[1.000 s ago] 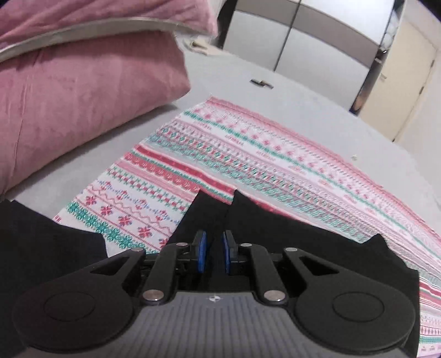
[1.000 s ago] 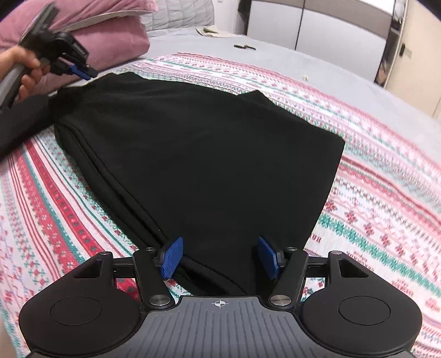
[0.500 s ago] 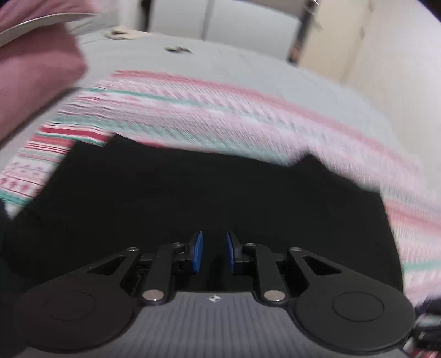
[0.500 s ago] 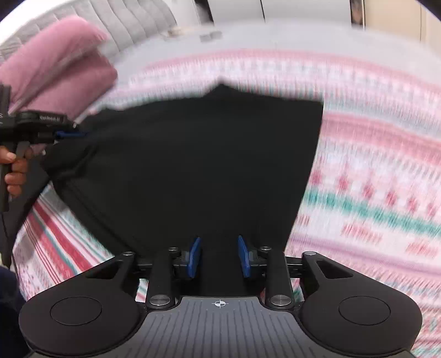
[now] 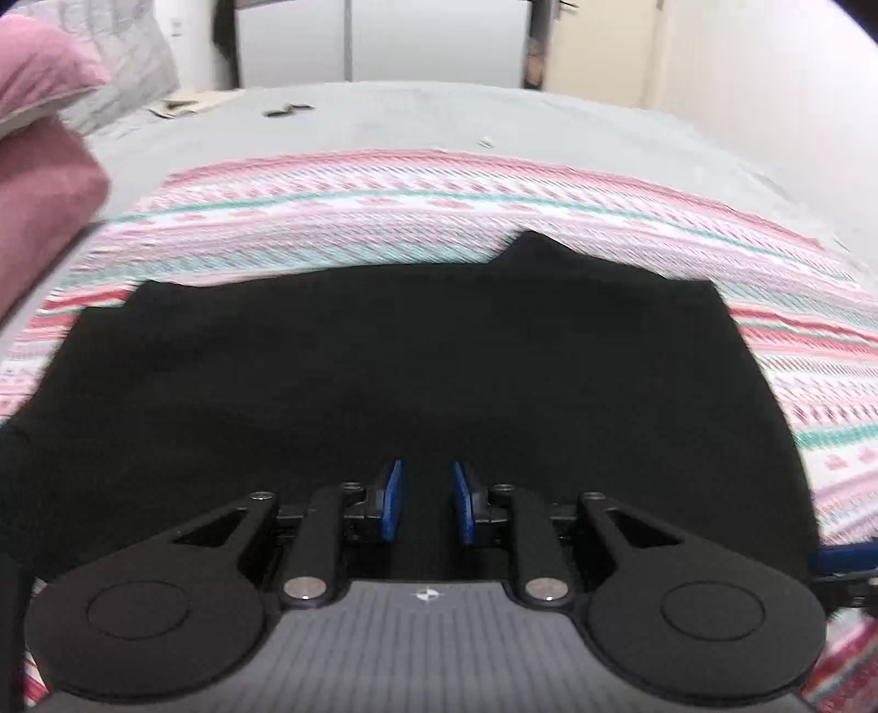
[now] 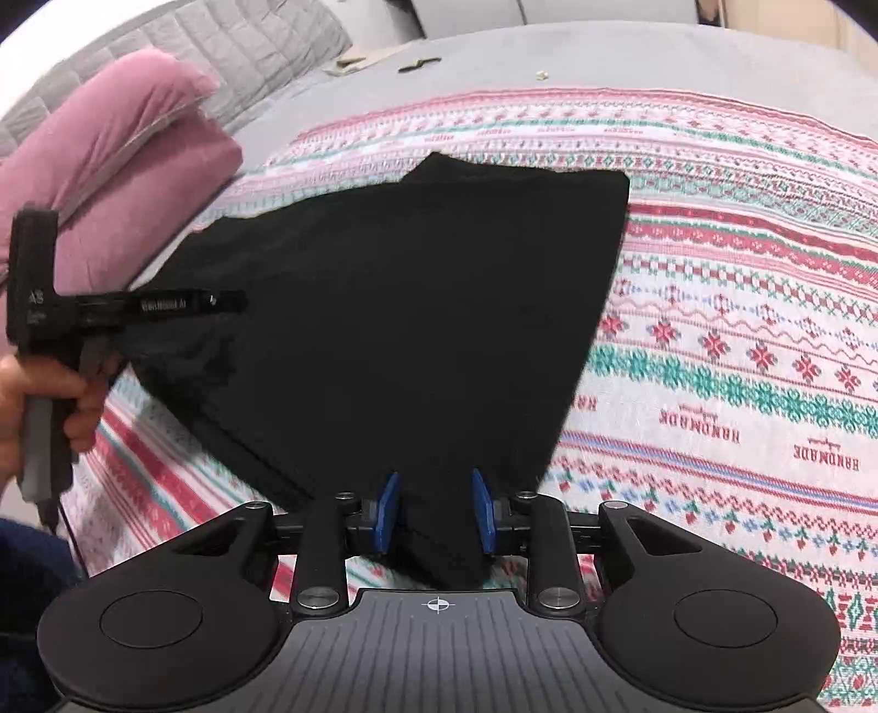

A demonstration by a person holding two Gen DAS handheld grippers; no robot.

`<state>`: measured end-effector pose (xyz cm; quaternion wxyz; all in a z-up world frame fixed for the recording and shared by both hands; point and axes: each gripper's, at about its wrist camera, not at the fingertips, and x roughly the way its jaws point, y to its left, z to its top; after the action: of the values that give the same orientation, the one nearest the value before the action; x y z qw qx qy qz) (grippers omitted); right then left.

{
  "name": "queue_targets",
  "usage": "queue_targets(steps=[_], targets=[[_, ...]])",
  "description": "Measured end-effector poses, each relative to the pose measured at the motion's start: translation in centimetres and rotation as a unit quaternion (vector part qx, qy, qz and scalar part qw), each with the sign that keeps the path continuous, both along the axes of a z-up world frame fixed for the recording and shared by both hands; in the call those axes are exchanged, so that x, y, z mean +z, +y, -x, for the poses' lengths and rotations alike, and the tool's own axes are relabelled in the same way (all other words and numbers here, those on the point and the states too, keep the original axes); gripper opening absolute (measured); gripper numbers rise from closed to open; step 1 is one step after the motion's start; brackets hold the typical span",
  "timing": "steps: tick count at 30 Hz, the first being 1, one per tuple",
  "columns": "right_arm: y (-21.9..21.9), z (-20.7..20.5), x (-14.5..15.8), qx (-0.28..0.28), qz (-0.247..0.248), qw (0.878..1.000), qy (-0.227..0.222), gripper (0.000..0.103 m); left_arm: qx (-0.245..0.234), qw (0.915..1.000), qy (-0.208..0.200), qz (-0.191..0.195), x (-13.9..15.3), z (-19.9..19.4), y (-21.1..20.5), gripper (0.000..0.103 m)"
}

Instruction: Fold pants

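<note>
The black pants [image 5: 417, 373] lie folded on a patterned red, white and green blanket [image 5: 384, 197]. My left gripper [image 5: 425, 507] is shut on the near edge of the pants, black cloth between its blue pads. In the right wrist view the pants [image 6: 417, 307] spread away from me. My right gripper [image 6: 436, 515] is shut on a bunched corner of the pants. The left gripper [image 6: 219, 301] shows there at the left, held by a hand, gripping the pants' other edge.
Pink pillows [image 6: 120, 181] lie at the left by a grey quilted headboard [image 6: 181, 38]. The grey bed sheet [image 5: 439, 115] extends beyond the blanket. Small dark bits [image 6: 420, 64] lie on it. White cabinets and a door stand behind.
My right gripper has closed on the pants corner. Both grippers have swung round, and the held edge has moved with them, so the pants now lie across both views.
</note>
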<state>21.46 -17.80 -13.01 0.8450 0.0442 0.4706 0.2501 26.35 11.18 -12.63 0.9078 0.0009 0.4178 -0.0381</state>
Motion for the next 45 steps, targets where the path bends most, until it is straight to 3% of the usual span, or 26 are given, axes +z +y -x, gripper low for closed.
queue_targets(steps=[2, 7, 12, 17, 21, 25, 29, 32, 34, 35, 37, 39, 41, 45], targets=[[0.4, 0.5, -0.6, 0.010, 0.019, 1.000, -0.007, 0.024, -0.016, 0.9998, 0.007, 0.001, -0.5, 0.4, -1.4, 0.051], [0.7, 1.8, -0.3, 0.024, 0.043, 0.999, -0.014, 0.024, -0.042, 0.9980, 0.001, -0.047, -1.1, 0.8, -4.0, 0.051], [0.5, 1.8, 0.0, 0.037, 0.046, 0.998, -0.019, 0.025, -0.031, 0.9992, -0.001, -0.027, -0.8, 1.2, -4.5, 0.051], [-1.4, 0.2, 2.1, 0.004, -0.003, 0.999, -0.048, 0.025, -0.056, 0.9984, -0.006, -0.004, -0.3, 2.3, -6.4, 0.051], [-1.6, -2.8, 1.7, -0.029, -0.003, 0.999, -0.043, 0.027, -0.055, 0.9984, 0.015, -0.002, -1.0, 1.8, -6.8, 0.051], [-0.3, -6.9, 1.0, -0.018, -0.019, 0.999, -0.041, 0.029, -0.045, 0.9986, 0.025, 0.012, -1.4, 1.5, -6.5, 0.052], [0.1, -11.9, -0.9, -0.020, -0.031, 0.999, -0.004, 0.026, -0.046, 0.9984, 0.027, 0.019, -1.5, 1.5, -6.3, 0.052], [0.2, -16.3, -0.9, -0.051, -0.010, 0.998, -0.032, 0.025, -0.047, 0.9981, 0.031, 0.025, -1.5, 1.3, -6.1, 0.052], [0.0, -19.1, -1.1, -0.083, 0.029, 0.995, -0.054, 0.017, -0.047, 0.9978, 0.035, 0.032, -1.4, 1.2, -5.8, 0.052], [-0.4, -20.1, -1.3, -0.094, 0.024, 0.994, -0.050, 0.007, -0.046, 0.9975, 0.037, 0.038, -1.4, 1.1, -5.6, 0.052], [-1.0, -21.1, -0.9, -0.136, 0.014, 0.989, -0.049, 0.007, -0.047, 0.9970, 0.041, 0.044, -1.4, 1.0, -5.3, 0.052], [-0.6, -20.8, -0.2, -0.172, 0.069, 0.981, -0.056, 0.025, -0.050, 0.9965, 0.047, 0.047, -1.2, 0.7, -4.9, 0.052], [-0.9, -19.3, 0.7, -0.175, 0.071, 0.980, -0.054, 0.025, -0.042, 0.9961, 0.053, 0.058, -1.0, 0.6, -4.5, 0.052], [-2.2, -13.2, 2.0, -0.155, 0.024, 0.988, 0.010, 0.025, -0.030, 0.9954, 0.057, 0.070, -1.0, 0.3, -4.0, 0.052]])
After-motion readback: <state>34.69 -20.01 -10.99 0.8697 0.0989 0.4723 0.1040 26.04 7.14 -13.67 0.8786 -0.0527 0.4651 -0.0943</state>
